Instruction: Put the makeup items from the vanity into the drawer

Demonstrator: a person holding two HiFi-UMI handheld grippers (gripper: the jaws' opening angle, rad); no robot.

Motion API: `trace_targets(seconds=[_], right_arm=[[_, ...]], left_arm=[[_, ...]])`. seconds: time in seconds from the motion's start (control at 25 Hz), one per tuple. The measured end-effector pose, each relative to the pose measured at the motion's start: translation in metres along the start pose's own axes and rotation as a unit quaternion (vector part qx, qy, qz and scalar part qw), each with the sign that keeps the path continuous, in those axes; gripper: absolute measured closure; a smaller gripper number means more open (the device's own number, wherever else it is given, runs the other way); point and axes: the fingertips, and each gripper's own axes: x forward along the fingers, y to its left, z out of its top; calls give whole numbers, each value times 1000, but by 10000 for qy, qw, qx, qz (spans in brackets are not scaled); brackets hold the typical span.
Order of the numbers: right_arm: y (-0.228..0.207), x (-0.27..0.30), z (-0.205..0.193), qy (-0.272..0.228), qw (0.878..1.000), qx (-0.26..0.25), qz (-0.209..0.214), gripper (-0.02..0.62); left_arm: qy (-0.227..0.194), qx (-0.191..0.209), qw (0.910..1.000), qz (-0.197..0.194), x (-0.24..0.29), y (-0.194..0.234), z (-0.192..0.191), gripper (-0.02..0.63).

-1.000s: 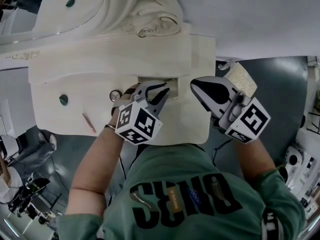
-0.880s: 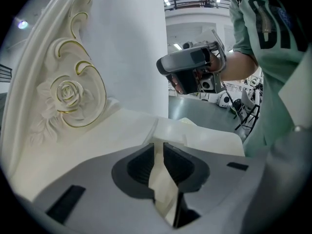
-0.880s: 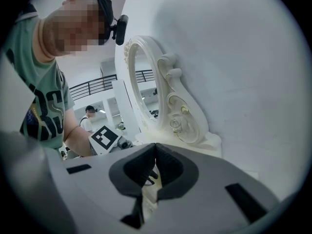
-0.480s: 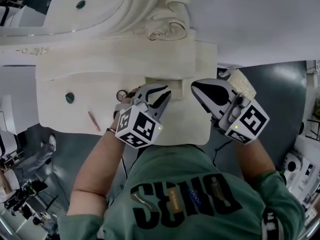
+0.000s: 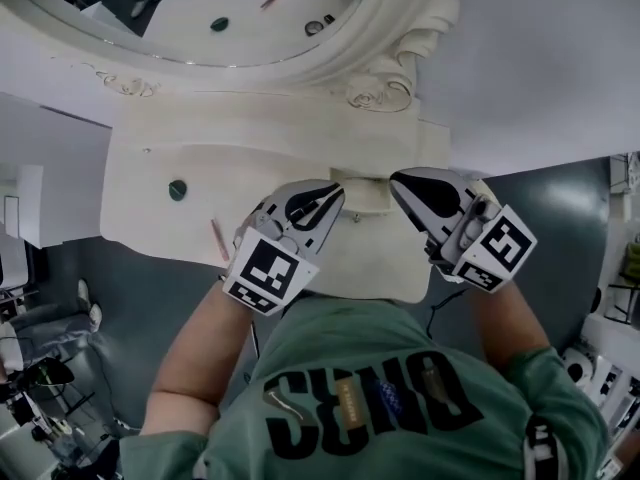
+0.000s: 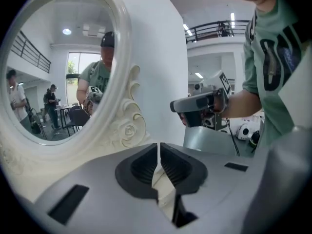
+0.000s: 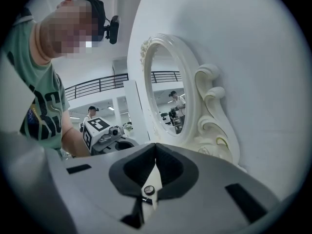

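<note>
1. The makeup lies on the vanity [image 5: 150, 183] top: a pink pencil [image 5: 218, 240] and a green round piece [image 5: 178, 189], both left of the drawer [image 5: 362, 190].
2. The left gripper [image 5: 333, 196] is at the drawer front, its jaws closing to a slit, nothing seen between them.
3. The right gripper [image 5: 408, 186] is just beside it, tips pressed together, empty.
4. My call: get the drawer well out first, then spread the jaws and pinch the pencil across its shaft.
5. The shirt's black lettering is upside down and not surely readable; the cubes carry only square markers.
</note>
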Motion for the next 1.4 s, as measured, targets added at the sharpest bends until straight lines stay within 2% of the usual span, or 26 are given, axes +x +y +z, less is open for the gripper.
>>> trace_targets(seconds=[0.16,0.32,0.4,0.52,0.64,0.8,1.0,1.4], right_arm=[[27,24,26,-39,9996,-195,198,584],[62,56,52,-52,9982,-381,468,584],[78,74,62,-21,9971,-464,598,584],[99,98,75,51,9957,-556,745,584],[121,120,86,75,9947,-544,872,584],[149,142,92,143,9929,-548,1045,584],[171,162,94,208,9907,-466,1262,584],[174,183,89,259,9884,-364,1453,584]], left_arm=[[-612,-471,9964,357,-60,20,26,595],[-1138,-911,9864,757,-129,42,38,597],[-1464,-1210,9772,949,-164,54,42,597],[-1957,-1685,9588,1183,-215,68,44,598],[-2286,-1968,9425,1437,-263,79,39,598],[-2407,-2155,9306,1723,-310,86,25,598],[-2579,-2297,9180,1947,-341,88,14,598],[-2573,-2468,9089,2163,-351,96,3,598]])
